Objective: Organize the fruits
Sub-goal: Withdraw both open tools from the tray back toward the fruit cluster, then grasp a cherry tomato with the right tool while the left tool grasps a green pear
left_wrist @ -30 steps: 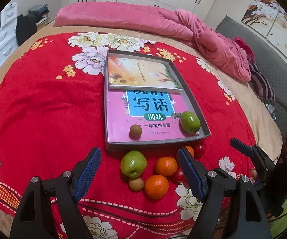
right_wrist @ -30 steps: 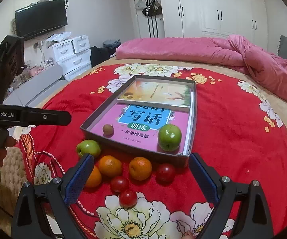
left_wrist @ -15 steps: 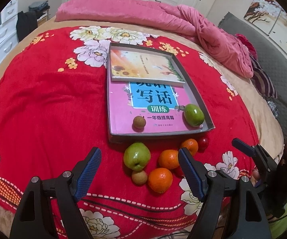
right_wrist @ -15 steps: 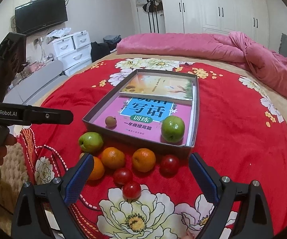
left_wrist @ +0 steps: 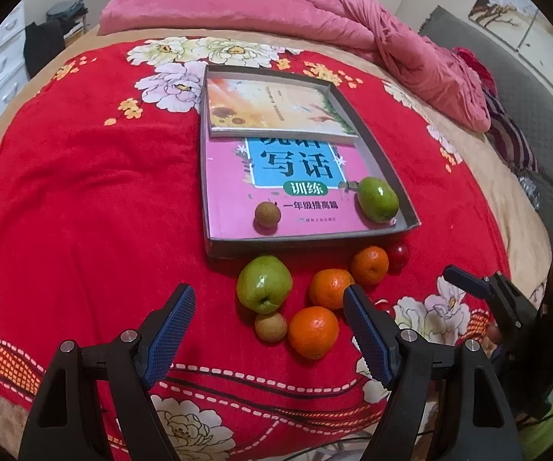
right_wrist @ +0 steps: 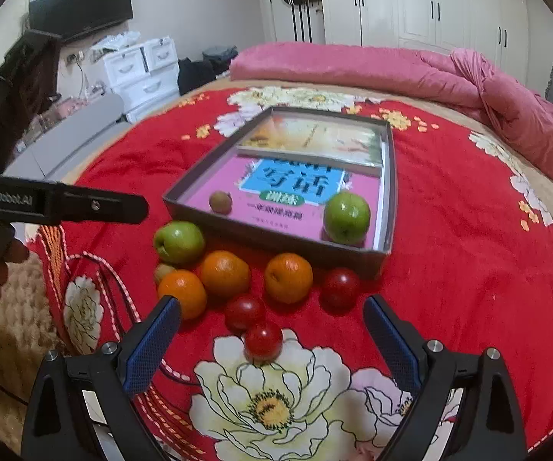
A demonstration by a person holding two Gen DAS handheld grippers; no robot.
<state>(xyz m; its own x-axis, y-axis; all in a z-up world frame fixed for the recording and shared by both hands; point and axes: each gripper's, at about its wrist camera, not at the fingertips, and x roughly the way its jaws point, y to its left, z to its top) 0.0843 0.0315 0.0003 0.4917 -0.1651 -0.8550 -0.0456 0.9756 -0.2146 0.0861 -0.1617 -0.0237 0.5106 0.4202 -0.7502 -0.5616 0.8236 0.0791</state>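
A shallow grey box point(left_wrist: 215, 247) point(right_wrist: 284, 242) lies on the red flowered blanket, with a pink book and a second book in it. A green apple point(left_wrist: 377, 199) point(right_wrist: 347, 218) and a small brown fruit point(left_wrist: 267, 213) point(right_wrist: 220, 202) rest inside. In front of the box lie another green apple point(left_wrist: 264, 283) point(right_wrist: 178, 241), three oranges point(left_wrist: 313, 332) point(right_wrist: 288, 272), a brown fruit point(left_wrist: 271, 326) and three small red fruits point(right_wrist: 263, 340). My left gripper point(left_wrist: 268, 303) hangs open above this group. My right gripper point(right_wrist: 272, 317) is open too, over the red fruits, nothing held.
A rumpled pink quilt point(left_wrist: 411, 50) lies along the bed's far side. White drawers point(right_wrist: 138, 69) and a wall television point(right_wrist: 80, 4) stand past the bed's left edge. The other gripper point(right_wrist: 57, 203), held by a hand, reaches in from the left. Bare blanket point(left_wrist: 84, 192) spreads left of the box.
Both views have tipped slightly downward and closer, so the fruits sit higher in the frame. No fruit has moved and both grippers stay equally wide.
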